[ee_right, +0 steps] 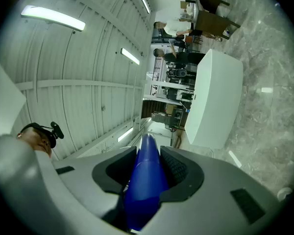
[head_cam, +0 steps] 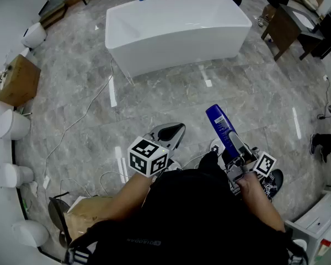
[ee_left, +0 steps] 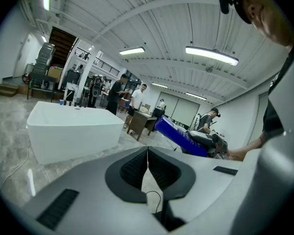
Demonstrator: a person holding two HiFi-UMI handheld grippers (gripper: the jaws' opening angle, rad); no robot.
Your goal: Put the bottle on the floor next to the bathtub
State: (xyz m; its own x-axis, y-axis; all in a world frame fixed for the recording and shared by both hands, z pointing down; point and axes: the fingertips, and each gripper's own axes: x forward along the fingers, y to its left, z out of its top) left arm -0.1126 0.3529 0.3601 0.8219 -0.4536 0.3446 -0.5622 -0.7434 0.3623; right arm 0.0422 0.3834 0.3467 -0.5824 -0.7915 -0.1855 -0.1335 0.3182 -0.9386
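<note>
A blue bottle [head_cam: 221,127] sticks up and away from my right gripper [head_cam: 237,154], which is shut on it near my body at the lower right of the head view. In the right gripper view the bottle [ee_right: 146,180] fills the space between the jaws. The same bottle [ee_left: 182,136] shows to the right in the left gripper view. My left gripper [head_cam: 171,132] is held low at the centre, shut with nothing in it; its jaws meet in the left gripper view [ee_left: 147,166]. The white bathtub [head_cam: 176,29] stands on the grey marble floor far ahead.
A white cable [head_cam: 80,119] trails across the floor left of the tub. Cardboard boxes [head_cam: 16,80] and white toilets [head_cam: 12,125] line the left wall. A wooden table [head_cam: 284,29] and people stand at the far right. A paper bag [head_cam: 88,214] lies by my left side.
</note>
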